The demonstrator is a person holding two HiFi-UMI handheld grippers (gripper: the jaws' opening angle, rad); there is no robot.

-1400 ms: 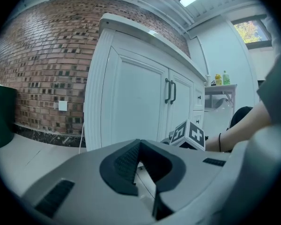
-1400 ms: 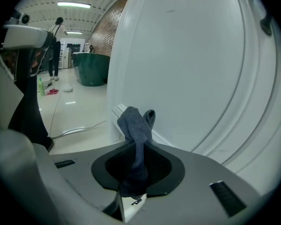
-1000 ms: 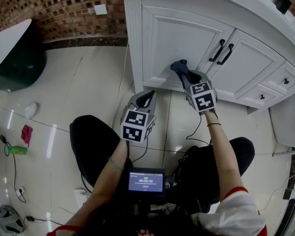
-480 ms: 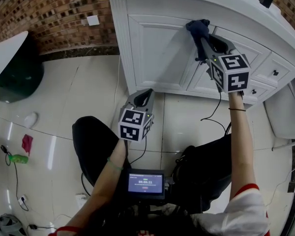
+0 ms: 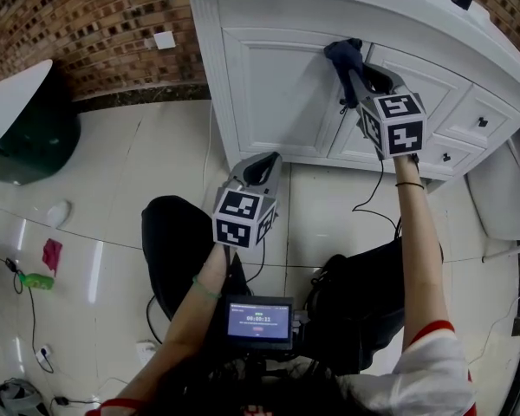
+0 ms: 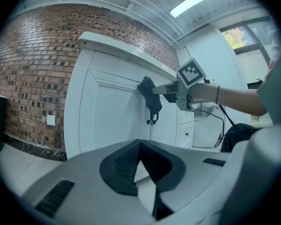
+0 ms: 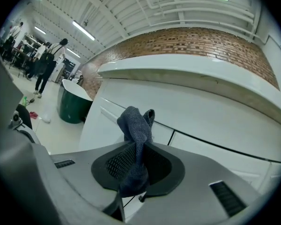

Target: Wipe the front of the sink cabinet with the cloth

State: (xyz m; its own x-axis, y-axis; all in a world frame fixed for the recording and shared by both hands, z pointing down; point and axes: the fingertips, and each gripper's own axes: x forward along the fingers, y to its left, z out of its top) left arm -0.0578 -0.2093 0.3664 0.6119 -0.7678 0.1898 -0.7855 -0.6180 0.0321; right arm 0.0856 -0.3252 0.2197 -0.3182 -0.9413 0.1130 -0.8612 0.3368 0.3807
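The white sink cabinet (image 5: 277, 94) stands ahead with panelled doors and black handles. My right gripper (image 5: 351, 63) is shut on a dark blue cloth (image 5: 343, 54), and the cloth presses against the top of the left door by the seam between the doors. In the right gripper view the cloth (image 7: 136, 132) sticks up between the jaws in front of the cabinet (image 7: 215, 121). My left gripper (image 5: 258, 172) hangs low near the cabinet's base, shut, with nothing in it. From the left gripper view the cloth (image 6: 150, 95) and right gripper (image 6: 171, 89) show against the door.
A dark green bin with a white lid (image 5: 22, 120) stands at the left by the brick wall (image 5: 87, 24). Small items and cables (image 5: 35, 271) lie on the tiled floor. A toilet (image 5: 503, 198) is at the right. The person's knees and a small screen (image 5: 258, 321) are below.
My right gripper has risen with the cloth from the door's bottom edge to its top, then shifted slightly left. The left gripper has hardly moved.
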